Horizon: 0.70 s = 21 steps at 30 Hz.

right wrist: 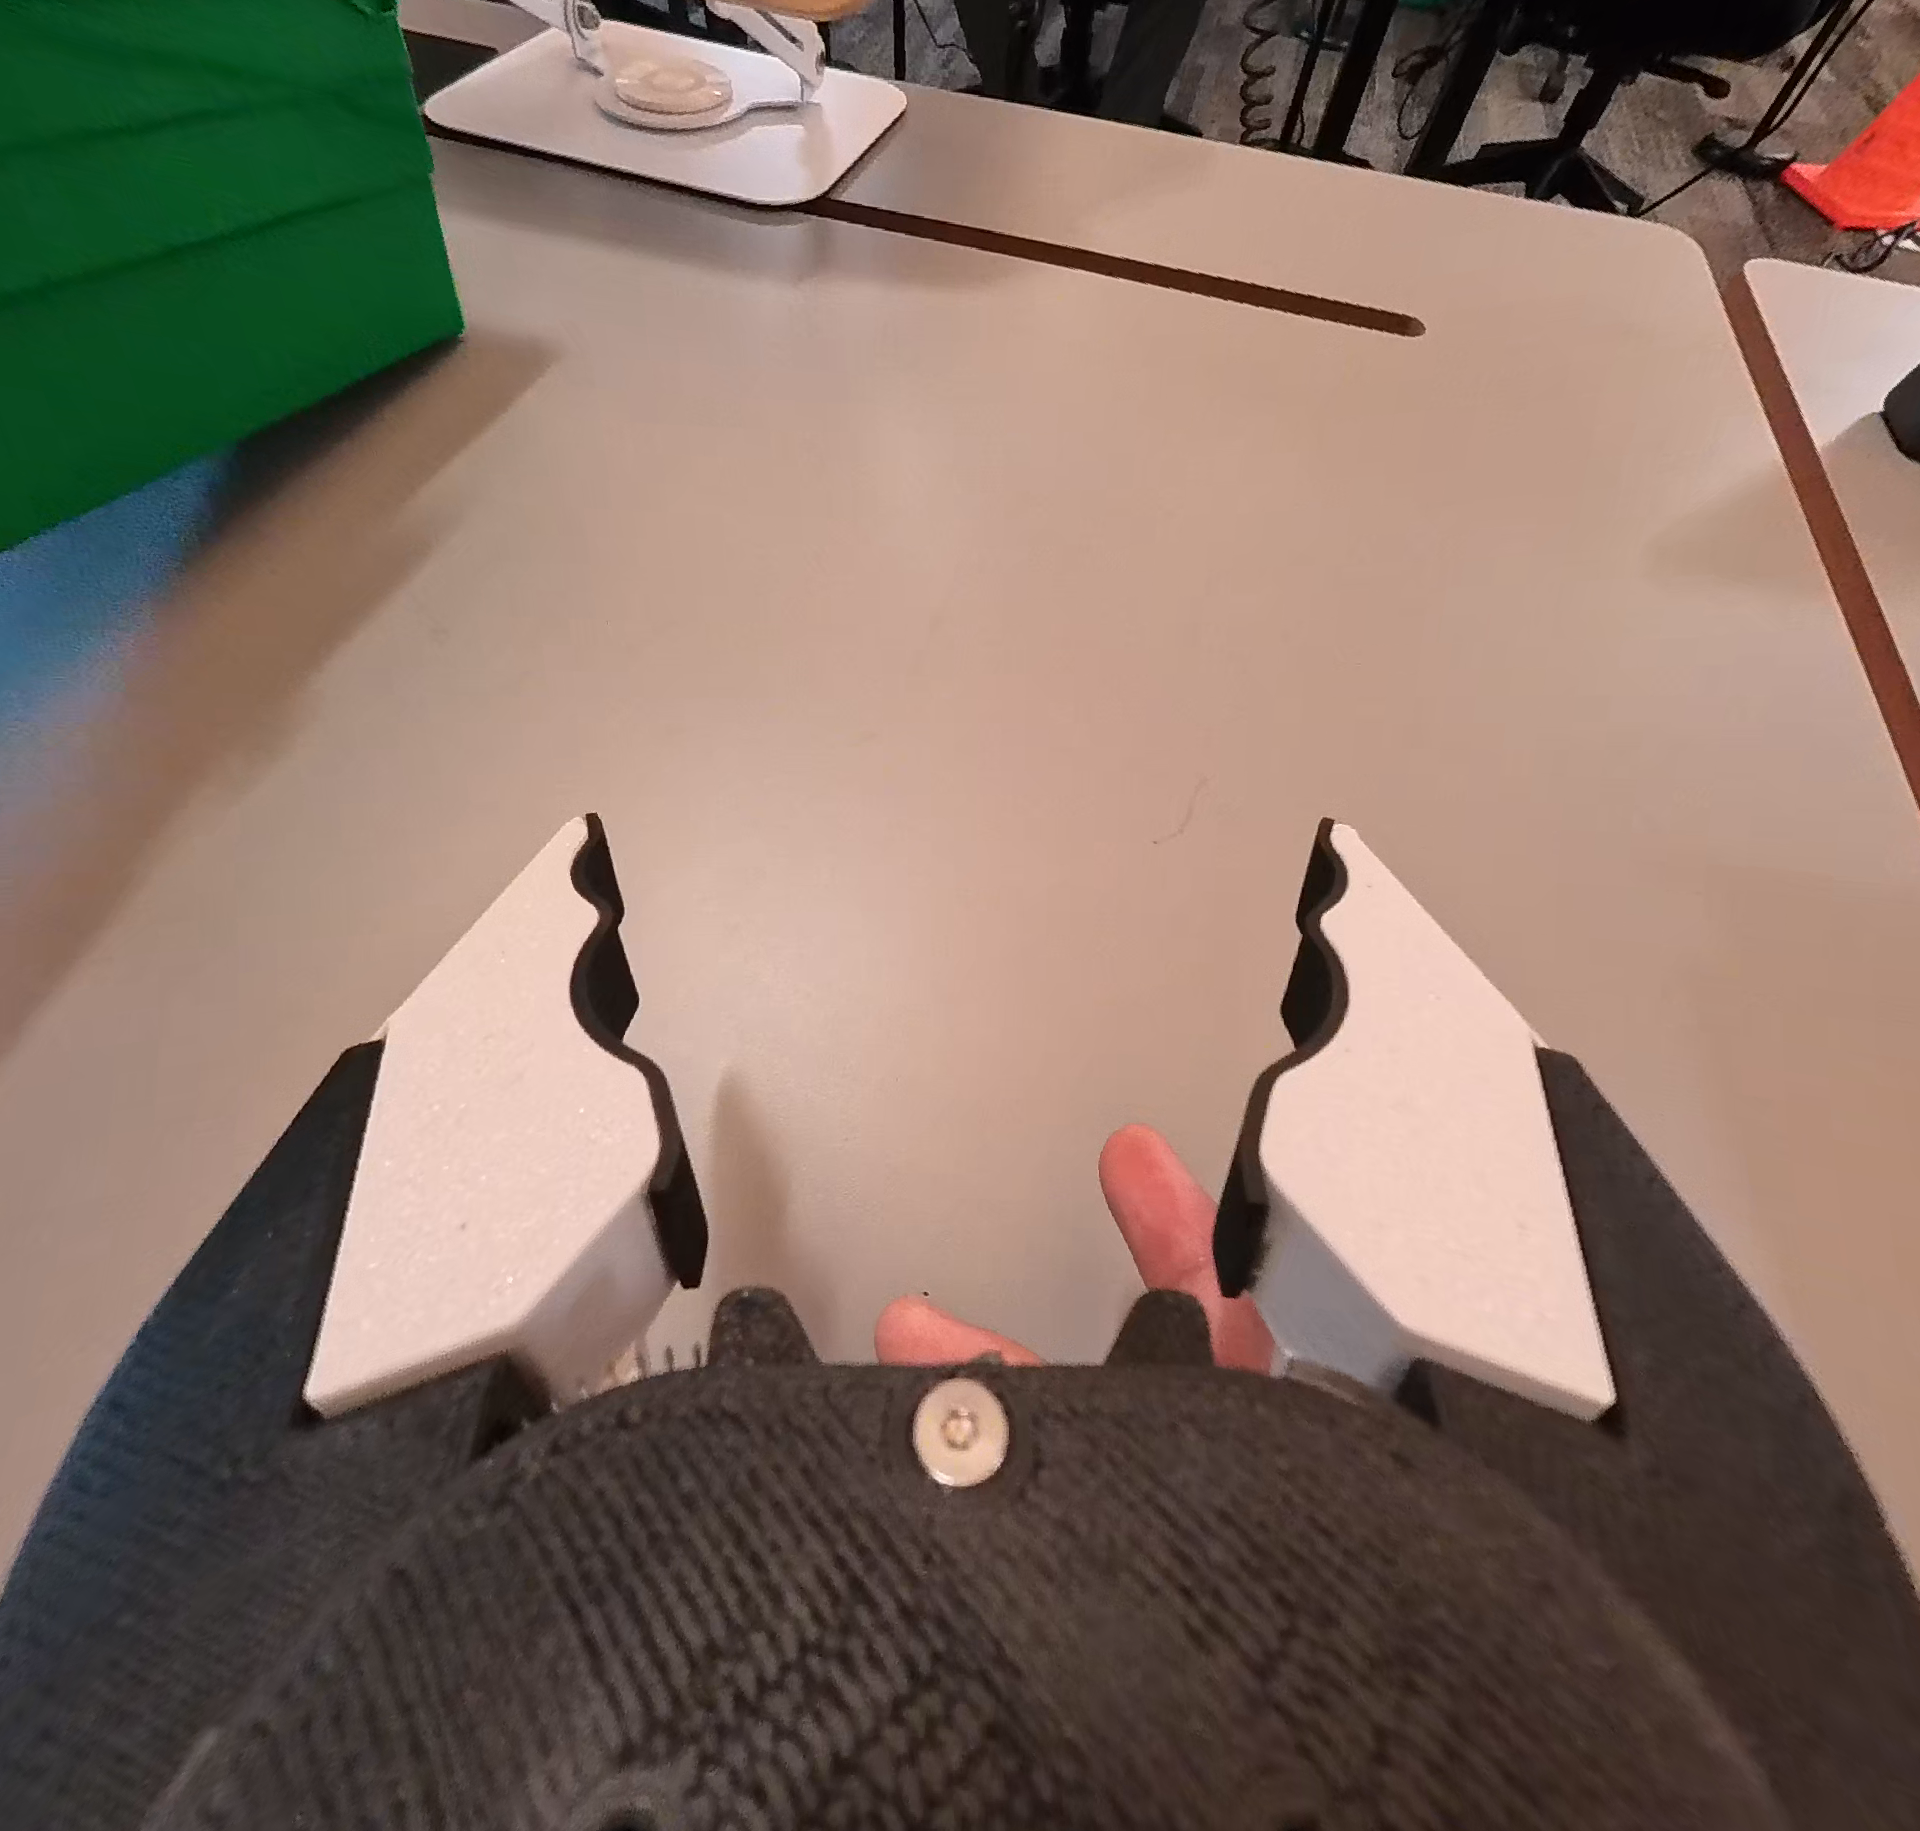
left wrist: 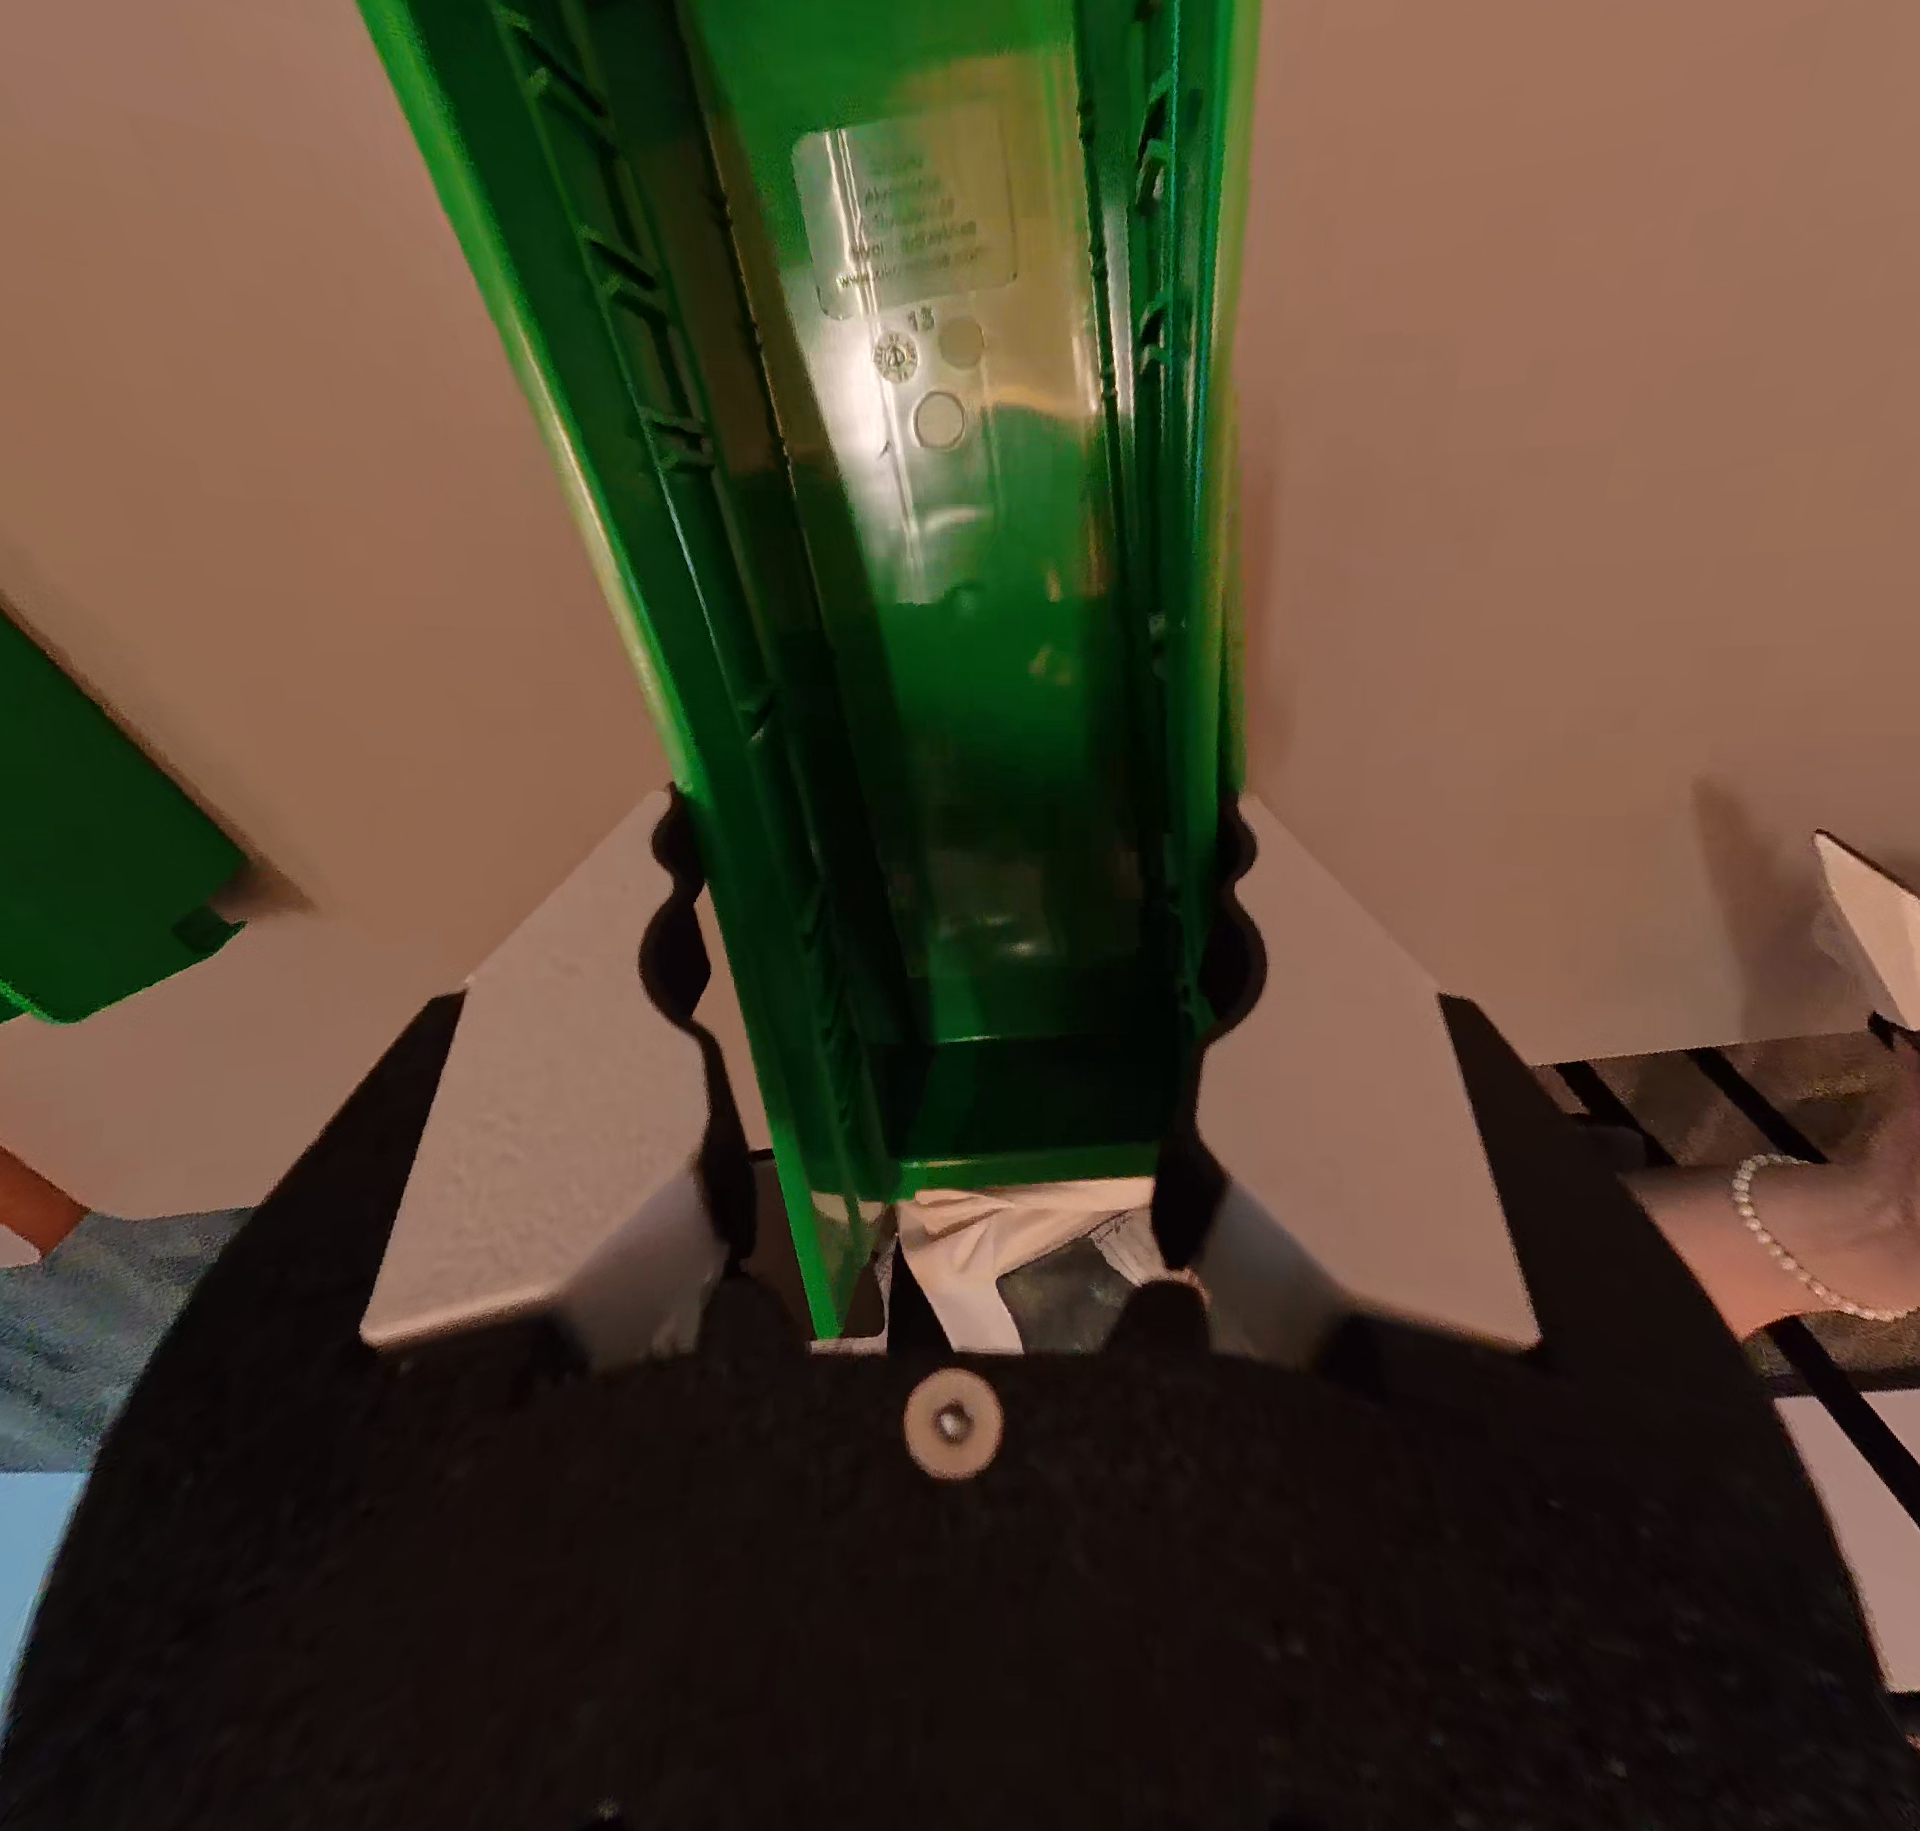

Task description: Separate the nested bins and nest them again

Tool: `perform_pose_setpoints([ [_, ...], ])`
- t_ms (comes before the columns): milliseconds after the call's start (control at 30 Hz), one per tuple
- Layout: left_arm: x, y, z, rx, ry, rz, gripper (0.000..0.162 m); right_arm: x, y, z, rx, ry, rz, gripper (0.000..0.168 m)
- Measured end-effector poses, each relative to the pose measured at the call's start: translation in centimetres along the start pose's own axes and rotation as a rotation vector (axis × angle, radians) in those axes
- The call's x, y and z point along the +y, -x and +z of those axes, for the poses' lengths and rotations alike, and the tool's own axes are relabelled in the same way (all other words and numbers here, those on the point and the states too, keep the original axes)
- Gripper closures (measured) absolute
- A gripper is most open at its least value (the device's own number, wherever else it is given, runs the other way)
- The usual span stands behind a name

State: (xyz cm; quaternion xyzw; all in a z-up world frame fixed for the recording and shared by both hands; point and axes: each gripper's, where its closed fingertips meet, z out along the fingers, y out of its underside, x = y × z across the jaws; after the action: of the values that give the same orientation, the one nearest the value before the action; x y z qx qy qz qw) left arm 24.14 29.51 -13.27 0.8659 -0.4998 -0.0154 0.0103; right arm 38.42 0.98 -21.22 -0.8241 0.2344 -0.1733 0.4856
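In the left wrist view a green bin (left wrist: 935, 493) runs lengthwise up the middle, its inside and ribbed rim facing me. My left gripper (left wrist: 951, 908) is shut on this bin, one finger against each long side. A second green bin (left wrist: 94, 846) shows at the left edge, apart from the first. In the right wrist view my right gripper (right wrist: 961, 908) is open and empty above the bare grey table (right wrist: 1039, 586). Green bins (right wrist: 197, 223) fill the upper left corner, well away from its fingers.
A white stand with a flat base (right wrist: 665, 119) sits at the table's far edge beside a long cable slot (right wrist: 1122, 269). A second table (right wrist: 1839, 368) adjoins on the right. A person's hand with a bead bracelet (left wrist: 1808, 1251) is at the right of the left wrist view.
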Motion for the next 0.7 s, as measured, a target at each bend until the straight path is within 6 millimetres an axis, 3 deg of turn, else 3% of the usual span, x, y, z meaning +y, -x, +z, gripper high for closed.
perform_pose_setpoints([
  [400,0.0,1.1,-1.3,0.003,-0.025,-0.025,0.072,0.1,-0.2,0.0,0.0,0.0,0.007,0.04],
  [700,-0.4,1.6,-6.1,-0.009,-0.099,-0.026,0.074,0.4,0.3,0.4,-0.008,0.013,-0.003,0.04],
])
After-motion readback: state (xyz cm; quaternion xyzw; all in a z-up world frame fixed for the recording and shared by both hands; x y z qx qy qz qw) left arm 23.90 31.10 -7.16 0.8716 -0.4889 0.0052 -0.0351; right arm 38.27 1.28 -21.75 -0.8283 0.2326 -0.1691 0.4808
